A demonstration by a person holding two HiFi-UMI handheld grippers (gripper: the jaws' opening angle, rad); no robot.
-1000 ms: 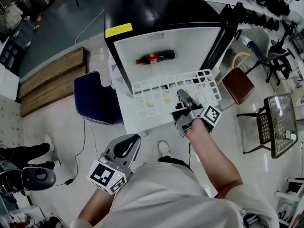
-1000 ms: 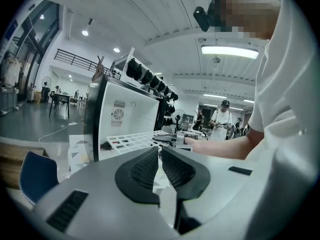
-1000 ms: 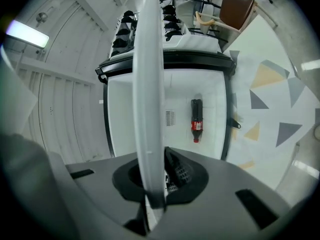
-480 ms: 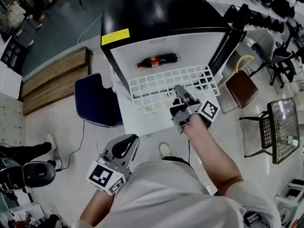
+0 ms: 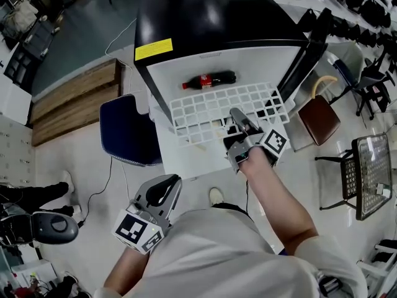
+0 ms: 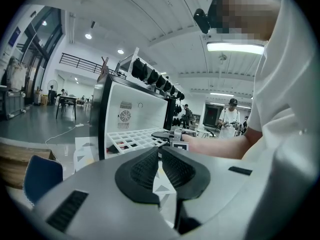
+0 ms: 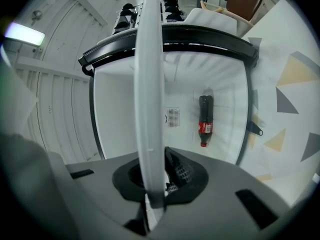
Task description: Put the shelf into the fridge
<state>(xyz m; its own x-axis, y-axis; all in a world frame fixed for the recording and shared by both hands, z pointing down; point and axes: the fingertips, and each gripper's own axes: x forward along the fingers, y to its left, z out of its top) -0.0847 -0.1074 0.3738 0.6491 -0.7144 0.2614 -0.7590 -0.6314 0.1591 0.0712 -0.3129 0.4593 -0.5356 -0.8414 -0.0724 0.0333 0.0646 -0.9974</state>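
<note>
Right gripper (image 5: 239,118) is clamped on the near edge of the white shelf (image 5: 211,107), holding it flat at the mouth of the open fridge (image 5: 211,17), maybe partly in already. Cola bottle (image 5: 209,79) lies inside. Left gripper (image 5: 169,185) hangs low, jaws together, empty.

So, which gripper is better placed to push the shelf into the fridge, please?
Right: the right gripper clamps the shelf at the fridge mouth; the left gripper is shut, empty, well back.

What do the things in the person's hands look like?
Both the left tool and right tool are grey with black ribbed pads, and each carries a cube with black-and-white square markers. The person wears a white short-sleeved shirt.
</note>
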